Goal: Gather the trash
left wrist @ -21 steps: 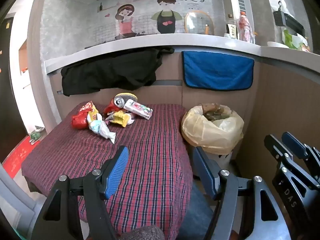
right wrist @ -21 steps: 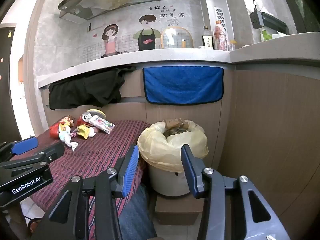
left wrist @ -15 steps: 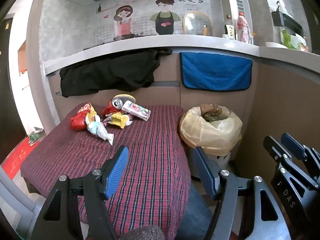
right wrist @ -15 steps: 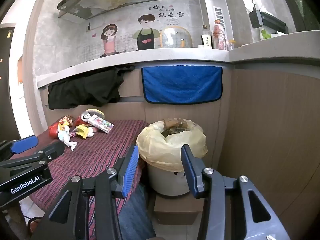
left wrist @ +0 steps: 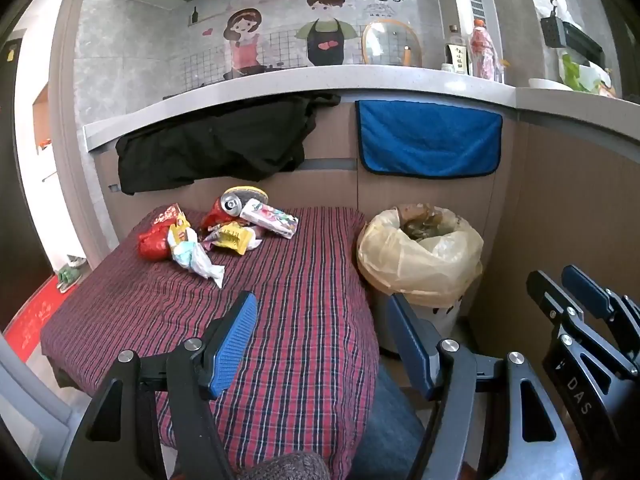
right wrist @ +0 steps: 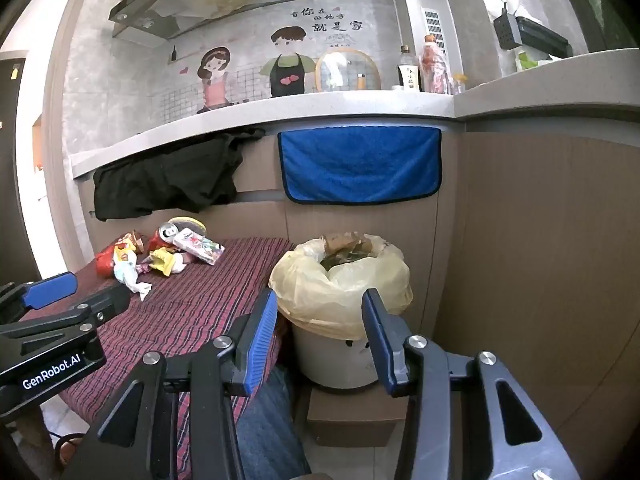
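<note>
Wide stretch of bare red-and-blue plaid tablecloth [left wrist: 304,320] fills the middle of the left wrist view, its right edge dropping off just beside the white round bin lined with a pale yellow plastic bag [left wrist: 420,264]. Tan wood panelling closes in the right side of both views.

The left gripper [left wrist: 320,336] hovers over the near end of the cloth, blue-padded fingers spread wide, nothing between them, touching nothing. The right gripper [right wrist: 320,336] sits low in front of the bin, fingers likewise parted and empty; its pads frame the bin's lower front.

The trash pile sits at the far left corner of the cloth, upper left of centre: a red crushed drink can [left wrist: 224,210], a white printed carton [left wrist: 270,222], a yellow crumpled wrapper [left wrist: 232,238], a red foil packet [left wrist: 154,242] and a white twisted wrapper [left wrist: 196,258], all bunched together, well apart from both grippers.

The bin's bag is already holding brownish scraps [right wrist: 346,250] up near its rim, and it stands on a brown cardboard box [right wrist: 352,420].
</note>
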A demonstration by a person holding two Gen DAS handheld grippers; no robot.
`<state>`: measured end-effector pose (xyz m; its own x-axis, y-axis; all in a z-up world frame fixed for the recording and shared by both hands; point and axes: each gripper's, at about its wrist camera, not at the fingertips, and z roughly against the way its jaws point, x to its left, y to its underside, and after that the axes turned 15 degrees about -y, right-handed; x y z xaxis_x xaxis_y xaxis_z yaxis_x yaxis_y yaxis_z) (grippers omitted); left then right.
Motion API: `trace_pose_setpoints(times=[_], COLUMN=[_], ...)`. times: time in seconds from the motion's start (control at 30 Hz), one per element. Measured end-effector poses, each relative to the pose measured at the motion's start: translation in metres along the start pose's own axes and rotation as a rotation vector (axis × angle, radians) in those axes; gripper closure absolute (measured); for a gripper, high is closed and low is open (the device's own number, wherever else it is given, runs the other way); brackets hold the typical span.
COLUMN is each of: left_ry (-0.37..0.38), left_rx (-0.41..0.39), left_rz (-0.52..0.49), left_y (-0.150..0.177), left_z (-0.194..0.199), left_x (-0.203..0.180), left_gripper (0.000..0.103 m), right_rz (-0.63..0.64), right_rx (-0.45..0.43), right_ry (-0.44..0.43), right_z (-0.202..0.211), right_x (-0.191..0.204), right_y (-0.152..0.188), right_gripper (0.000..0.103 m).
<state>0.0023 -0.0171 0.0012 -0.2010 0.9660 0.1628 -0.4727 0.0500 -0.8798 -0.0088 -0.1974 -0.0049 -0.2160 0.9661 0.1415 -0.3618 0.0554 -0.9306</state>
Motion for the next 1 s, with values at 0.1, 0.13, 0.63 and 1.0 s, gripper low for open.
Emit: trace_pose_setpoints(times=[0.1, 0.13, 0.63, 1.0], left_ry=[0.009, 0.010, 0.005, 0.006], left_rx=[-0.003, -0.003, -0.004, -0.006], left_rz=[-0.004, -0.005, 0.006, 0.002], left_y=[0.003, 0.003, 0.007, 0.001], left_z=[0.000, -0.001, -0.002, 0.000], left_x=[-0.002, -0.002, 0.000, 0.007], left_gripper=[0.035, 0.035, 0.035, 0.035], right_rz=[0.002, 0.003, -0.001, -0.006], right_rx=[0.002, 0.002, 0.000, -0.004], right_ry=[0.003, 0.004, 0.001, 0.004], right_z=[0.000, 0.001, 0.002, 0.003], right_x=[0.000, -0.001, 0.003, 0.001], right_y=[0.001, 0.001, 0.000, -0.002], right_gripper=[0.061, 0.061, 0.061, 0.061])
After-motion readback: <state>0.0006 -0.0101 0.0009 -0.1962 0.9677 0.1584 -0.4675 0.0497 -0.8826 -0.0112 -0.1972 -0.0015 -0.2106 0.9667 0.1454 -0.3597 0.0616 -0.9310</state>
